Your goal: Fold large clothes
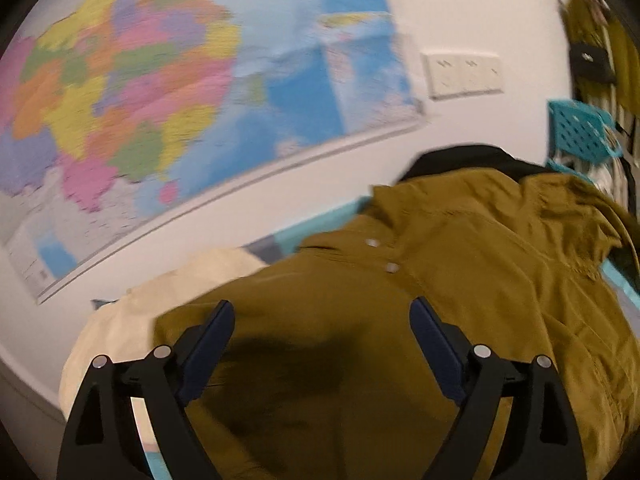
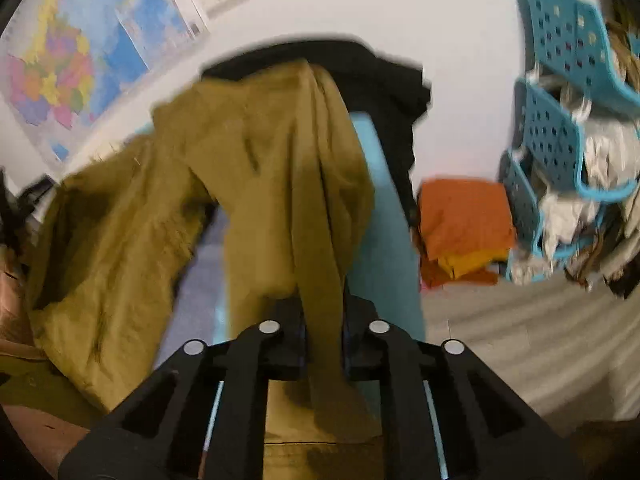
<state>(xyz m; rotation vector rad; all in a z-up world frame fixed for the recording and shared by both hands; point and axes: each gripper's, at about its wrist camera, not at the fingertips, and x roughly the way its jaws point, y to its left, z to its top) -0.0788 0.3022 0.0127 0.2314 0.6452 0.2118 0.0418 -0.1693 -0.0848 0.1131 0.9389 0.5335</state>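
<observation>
Your right tool (image 2: 323,344) is pinching a bunched strip of the mustard jacket (image 2: 260,168), which is running straight away from it across the surface (image 2: 384,216). Left tool (image 1: 322,332) is hovering wide open, empty, right over the jacket's flat panel.

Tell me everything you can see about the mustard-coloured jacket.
The mustard jacket looks like thin woven cloth, olive-yellow, creased and spread in loose folds. Two pale snaps sit on its front. In the right wrist view a bunched strip of it runs up between the right gripper pads, which are shut on it. The left gripper is open over it, nothing between its pads. It lies on a blue surface, over a cream cloth and against a black garment.
</observation>
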